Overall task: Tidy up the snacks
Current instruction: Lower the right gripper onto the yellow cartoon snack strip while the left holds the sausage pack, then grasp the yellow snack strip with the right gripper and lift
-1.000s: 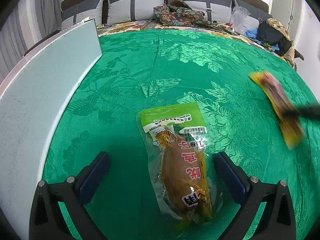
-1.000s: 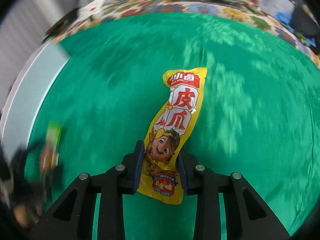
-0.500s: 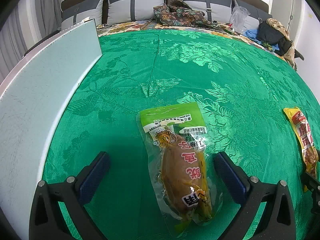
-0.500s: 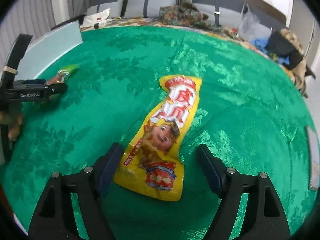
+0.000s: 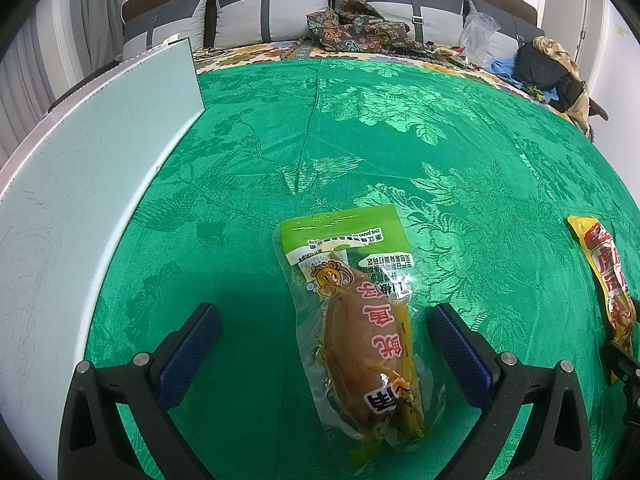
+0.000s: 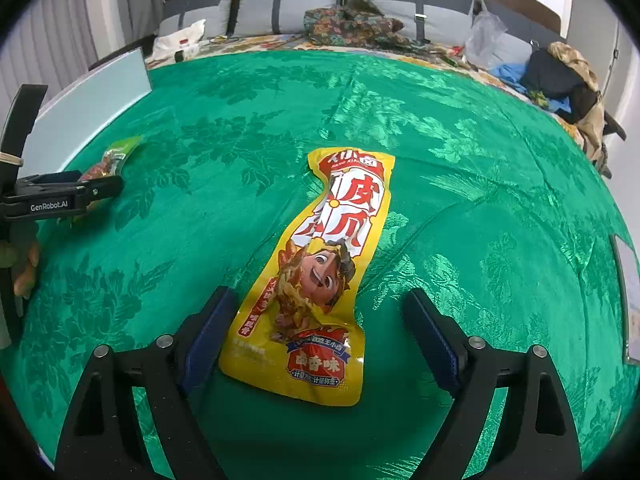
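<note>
A green brocade cloth [image 5: 360, 140] is spread over a wide surface, with grey cushions [image 5: 272, 8] lined up along the far wall and a pale board [image 5: 80, 168] set along the left edge. The left gripper [image 5: 324, 344] is held wide open, and a green-topped snack packet [image 5: 360, 320] lies flat on the cloth between its fingers, touched by neither pad. The right gripper [image 6: 320, 340] is likewise spread wide, its jaws having just been opening; a long yellow snack packet [image 6: 320, 272] is laid on the cloth between them, its near end just beside the left finger, its far end stretched away ahead. Both packets are seen well apart from one another.
</note>
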`<state>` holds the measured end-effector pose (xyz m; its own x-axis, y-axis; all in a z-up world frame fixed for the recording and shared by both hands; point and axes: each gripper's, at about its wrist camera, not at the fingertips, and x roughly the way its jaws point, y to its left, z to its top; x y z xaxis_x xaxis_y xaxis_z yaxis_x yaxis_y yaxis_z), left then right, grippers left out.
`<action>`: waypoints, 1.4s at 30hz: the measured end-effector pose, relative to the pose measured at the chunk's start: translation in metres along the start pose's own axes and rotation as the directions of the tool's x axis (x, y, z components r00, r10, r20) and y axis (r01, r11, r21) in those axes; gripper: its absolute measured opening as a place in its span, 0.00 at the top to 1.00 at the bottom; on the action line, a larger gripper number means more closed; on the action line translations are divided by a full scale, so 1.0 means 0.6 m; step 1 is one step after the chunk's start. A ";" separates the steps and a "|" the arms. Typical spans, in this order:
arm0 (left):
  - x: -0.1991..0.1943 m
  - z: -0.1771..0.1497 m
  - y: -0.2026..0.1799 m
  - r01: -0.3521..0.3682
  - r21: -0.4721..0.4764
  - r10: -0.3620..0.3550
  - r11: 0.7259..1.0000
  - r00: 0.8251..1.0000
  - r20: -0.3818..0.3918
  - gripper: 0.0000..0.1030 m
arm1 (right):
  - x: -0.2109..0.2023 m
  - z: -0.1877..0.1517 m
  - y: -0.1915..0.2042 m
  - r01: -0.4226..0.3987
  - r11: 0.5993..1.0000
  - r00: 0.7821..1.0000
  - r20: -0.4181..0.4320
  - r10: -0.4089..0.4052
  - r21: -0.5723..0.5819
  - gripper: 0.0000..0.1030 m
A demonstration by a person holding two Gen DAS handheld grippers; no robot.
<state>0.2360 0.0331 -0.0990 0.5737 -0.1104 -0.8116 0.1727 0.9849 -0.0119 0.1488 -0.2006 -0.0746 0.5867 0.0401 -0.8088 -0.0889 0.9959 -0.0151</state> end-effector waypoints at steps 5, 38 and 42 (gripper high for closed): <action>0.000 0.000 0.000 0.000 0.000 0.000 1.000 1.000 0.000 0.00 | 0.000 0.000 0.000 0.000 1.000 1.000 0.000 0.000 0.000 0.13; -0.019 0.008 -0.031 0.086 0.082 -0.079 0.993 0.993 -0.091 0.49 | 0.035 0.079 -0.022 -0.002 0.986 0.974 -0.224 0.040 0.166 0.50; -0.068 0.002 0.001 0.191 -0.026 -0.192 0.981 0.979 -0.070 0.51 | 0.034 0.093 -0.028 -0.067 0.969 0.951 -0.277 0.135 0.239 0.53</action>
<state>0.2135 0.0383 -0.0652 0.4722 -0.2883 -0.8330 0.2585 0.9487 -0.1819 0.2072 -0.2120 -0.0580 0.3232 0.1498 -0.9344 0.0672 0.9813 0.1806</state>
